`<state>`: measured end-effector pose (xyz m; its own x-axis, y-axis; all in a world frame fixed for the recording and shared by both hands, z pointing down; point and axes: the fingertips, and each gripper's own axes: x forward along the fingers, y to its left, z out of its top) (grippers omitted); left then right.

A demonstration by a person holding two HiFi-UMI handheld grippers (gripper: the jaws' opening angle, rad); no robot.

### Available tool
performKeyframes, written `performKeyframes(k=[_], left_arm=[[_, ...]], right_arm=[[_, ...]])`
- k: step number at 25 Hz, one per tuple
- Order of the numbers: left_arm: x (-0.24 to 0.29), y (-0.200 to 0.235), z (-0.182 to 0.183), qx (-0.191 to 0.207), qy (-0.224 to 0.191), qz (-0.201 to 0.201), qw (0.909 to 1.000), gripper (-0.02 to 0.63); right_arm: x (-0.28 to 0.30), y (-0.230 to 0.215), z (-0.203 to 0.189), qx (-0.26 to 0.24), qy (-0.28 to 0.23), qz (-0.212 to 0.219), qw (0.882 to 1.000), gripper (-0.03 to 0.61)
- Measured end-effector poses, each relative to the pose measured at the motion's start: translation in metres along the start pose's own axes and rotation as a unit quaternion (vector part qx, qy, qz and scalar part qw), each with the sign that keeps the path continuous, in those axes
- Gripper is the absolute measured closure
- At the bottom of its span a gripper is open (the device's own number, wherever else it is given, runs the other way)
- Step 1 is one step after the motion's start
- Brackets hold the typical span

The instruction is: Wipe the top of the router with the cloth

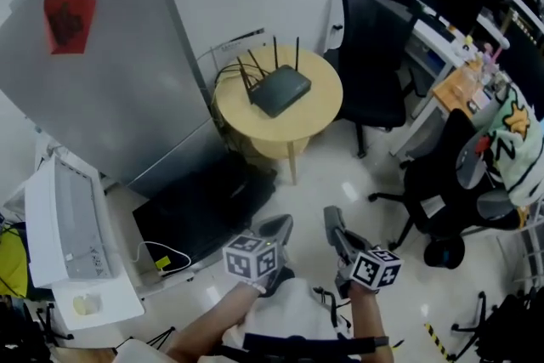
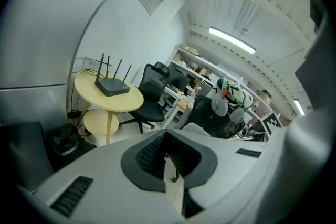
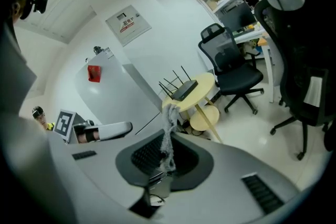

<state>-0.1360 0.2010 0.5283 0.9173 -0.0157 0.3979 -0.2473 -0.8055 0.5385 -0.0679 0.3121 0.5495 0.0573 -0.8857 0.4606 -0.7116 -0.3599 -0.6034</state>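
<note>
A black router [image 1: 280, 89] with several antennas sits on a small round yellow table [image 1: 319, 110], well ahead of both grippers. The left gripper view shows the router [image 2: 112, 86] far off on the table [image 2: 126, 99]. In the right gripper view the router [image 3: 185, 89] is also distant. My right gripper [image 3: 167, 149] is shut on a pale grey cloth [image 3: 169, 123] that sticks up between its jaws. The left gripper [image 2: 169, 152] is shut with nothing in it. Both the left gripper [image 1: 276, 227] and the right gripper [image 1: 334, 221] are held low, close to my body, above the floor.
A tall grey cabinet [image 1: 102, 72] stands left of the table, with a black box [image 1: 204, 208] on the floor at its foot. A black office chair [image 1: 378, 55] is right of the table, another chair [image 1: 450, 183] nearer right. A white machine [image 1: 68, 234] sits at the left.
</note>
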Motion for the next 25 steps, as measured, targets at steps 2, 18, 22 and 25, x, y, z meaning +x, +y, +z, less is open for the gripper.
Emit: performKeyframes(k=[2, 18, 22, 25], left_arm=[[0.004, 0.018, 0.012, -0.009, -0.008, 0.009, 0.9999, 0.615], [0.042, 0.068, 0.061, -0.032, -0.015, -0.010, 0.9993, 0.615], [0.057, 0.079, 0.071, -0.034, -0.021, 0.004, 0.9992, 0.615], [0.075, 0.091, 0.087, -0.032, -0.030, 0.016, 0.9989, 0.615]], right_arm=[[0.022, 0.004, 0.012, -0.010, 0.006, 0.010, 1.000, 0.543], [0.101, 0.002, 0.068, -0.017, 0.017, 0.020, 1.000, 0.543], [0.120, -0.008, 0.076, -0.022, 0.033, 0.025, 0.999, 0.543], [0.144, -0.010, 0.094, -0.030, 0.041, 0.042, 0.998, 0.543]])
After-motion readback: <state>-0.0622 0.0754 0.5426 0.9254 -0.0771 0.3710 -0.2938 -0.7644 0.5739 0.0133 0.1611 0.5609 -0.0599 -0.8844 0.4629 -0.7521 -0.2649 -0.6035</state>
